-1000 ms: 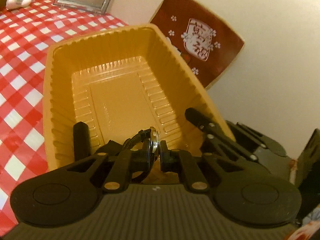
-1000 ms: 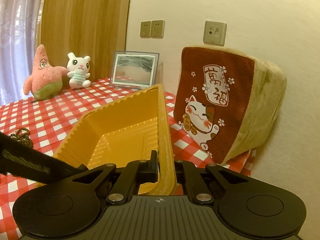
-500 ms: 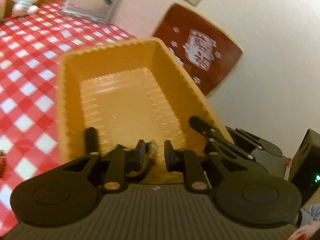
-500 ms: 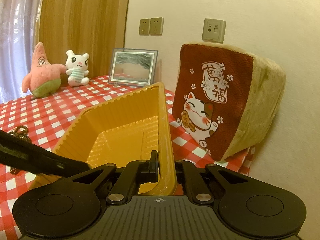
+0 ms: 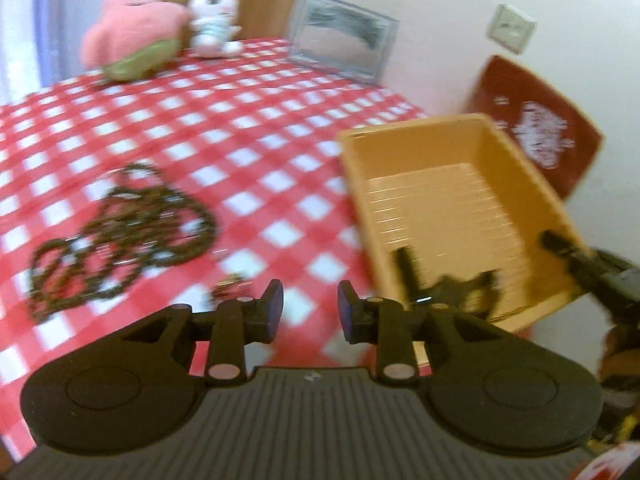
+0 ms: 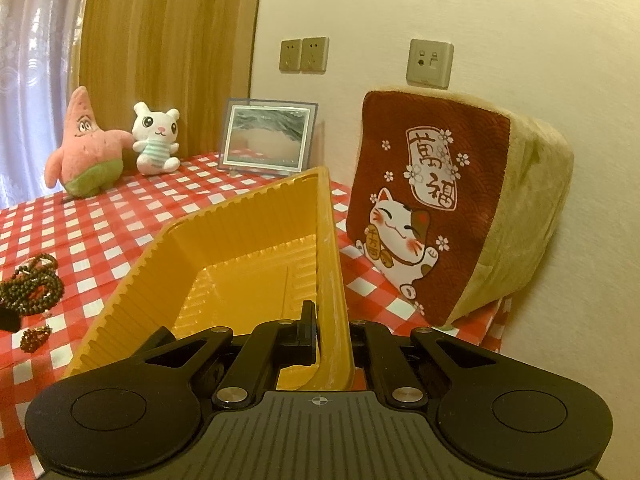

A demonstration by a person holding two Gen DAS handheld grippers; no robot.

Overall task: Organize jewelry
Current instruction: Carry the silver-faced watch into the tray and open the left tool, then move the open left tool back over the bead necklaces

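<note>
Left claw (image 5: pixel 308 312): since one second ago it is no longer sitting over the yellow tray (image 5: pixel 452 216); it is now hanging over the red-and-white checked desk (image 5: pixel 256 148), with the tray off to its right. A second ago its jaws were pinching a dark watch; now the jaws are opening, standing apart with nothing between them. The left view is blurring with motion.

Ahead and to the left of the left claw, a heap of dark brown bead strands (image 5: pixel 120 232) is lying on the desk, coiled in loose overlapping loops. Just ahead of its left finger, a small reddish-brown bead piece (image 5: pixel 230 286) is resting on the cloth; detail is too blurred to read. To the right of the left claw, the watch (image 5: pixel 452 288) is lying inside the tray at the near end, black strap splayed, a bright glint on its case.

Right claw (image 6: pixel 332 332): unchanged from the earlier frames, it is gripping the near right wall of the tray, jaws pressing together on the rim. The tray is tilting, its far end raised off the desk. From this claw the bead strands (image 6: pixel 34 292) are lying well to the left, and the small bead piece (image 6: pixel 36 336) nearer, also left.
</note>
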